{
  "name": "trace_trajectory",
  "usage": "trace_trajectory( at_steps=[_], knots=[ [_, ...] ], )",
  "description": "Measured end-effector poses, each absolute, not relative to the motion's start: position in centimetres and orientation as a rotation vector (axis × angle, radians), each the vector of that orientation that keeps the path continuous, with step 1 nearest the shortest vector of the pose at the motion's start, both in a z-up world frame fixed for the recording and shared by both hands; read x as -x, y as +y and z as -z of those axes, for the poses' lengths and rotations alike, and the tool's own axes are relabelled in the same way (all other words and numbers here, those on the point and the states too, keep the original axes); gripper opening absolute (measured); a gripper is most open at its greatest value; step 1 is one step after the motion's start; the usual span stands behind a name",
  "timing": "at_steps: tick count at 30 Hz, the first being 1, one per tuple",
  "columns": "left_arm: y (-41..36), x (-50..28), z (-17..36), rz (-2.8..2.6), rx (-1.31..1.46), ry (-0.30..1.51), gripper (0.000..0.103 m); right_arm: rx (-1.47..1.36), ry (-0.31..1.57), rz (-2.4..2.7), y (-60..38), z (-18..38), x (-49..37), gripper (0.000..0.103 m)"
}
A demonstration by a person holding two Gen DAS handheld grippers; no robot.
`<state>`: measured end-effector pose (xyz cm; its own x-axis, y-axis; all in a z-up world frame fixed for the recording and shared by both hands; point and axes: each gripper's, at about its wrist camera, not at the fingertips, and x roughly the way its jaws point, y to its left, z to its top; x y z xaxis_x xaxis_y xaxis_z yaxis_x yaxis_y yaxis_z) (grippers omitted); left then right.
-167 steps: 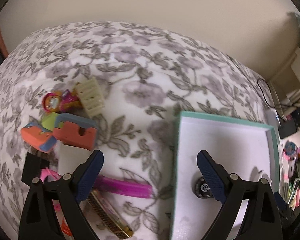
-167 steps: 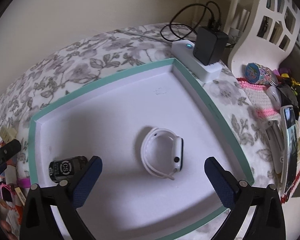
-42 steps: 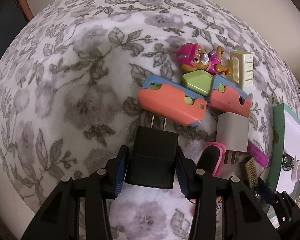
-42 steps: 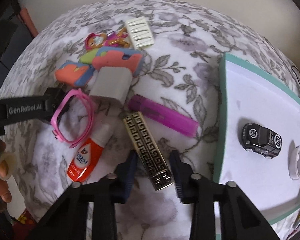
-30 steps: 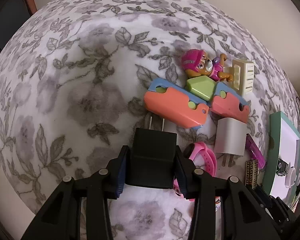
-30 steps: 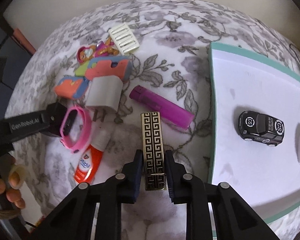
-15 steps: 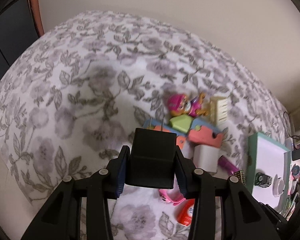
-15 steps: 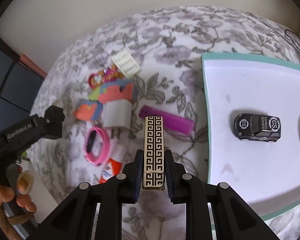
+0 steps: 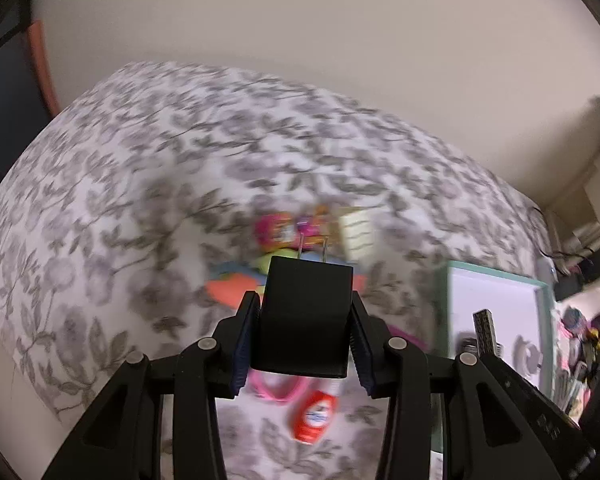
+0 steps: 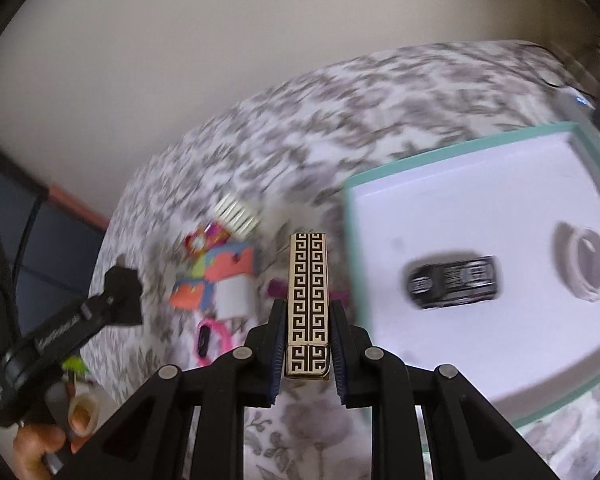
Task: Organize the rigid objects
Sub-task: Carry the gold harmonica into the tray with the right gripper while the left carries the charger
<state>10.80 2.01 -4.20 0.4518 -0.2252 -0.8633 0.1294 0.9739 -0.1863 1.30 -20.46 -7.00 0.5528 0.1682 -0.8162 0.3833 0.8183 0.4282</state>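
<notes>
Right wrist view: a slim gold bar with a black key pattern (image 10: 308,304) is clamped near its lower end between the pads of the right gripper (image 10: 307,354), lifted clear of the floral bedspread (image 10: 380,120). Its long axis runs straight ahead along the fingers. The teal-rimmed white tray (image 10: 354,248) lies to the right of the bar, its near wall just beside the bar's tip in this view, so the coming move is likely a short carry to the right. A black toy car (image 10: 454,282) and a white round item (image 10: 584,264) already sit inside the tray.

Left wrist view: the left gripper (image 9: 305,344) is closed on a black plug adapter (image 9: 306,318), its two metal prongs pointing forward and up, held above the bedspread. The tray (image 9: 448,304) sits well to the right of it, so the right hand is the nearer one. Below lie blurred toys, a pink band (image 9: 276,388) and a small red and white bottle (image 9: 315,418).

Writing runs along the left gripper's arm in the right wrist view, and the bottle carries a label, but both are too blurred to read.
</notes>
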Motion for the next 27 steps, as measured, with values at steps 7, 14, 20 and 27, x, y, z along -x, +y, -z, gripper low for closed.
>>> trace_trajectory(
  at_steps=[7,14,20,27],
  knots=[
    [-4.4,-9.1,2.6,0.366,0.021,1.076,0.044,-0.626,0.958,0.341,-26.1,6.4,1.3,0.022],
    [-10.9,-6.8,2.7,0.517,-0.044,1.092,0.039,-0.652,0.94,0.44,-29.7,6.5,3.4,0.022],
    [-14.2,-5.1,5.1,0.569,-0.145,1.129,0.036,-0.661,0.962,0.461,-31.0,7.3,3.8,0.022],
    [-12.0,-6.0,7.7,0.523,-0.102,1.23,0.036,-0.692,1.012,0.452,-31.4,8.9,3.9,0.022]
  ],
)
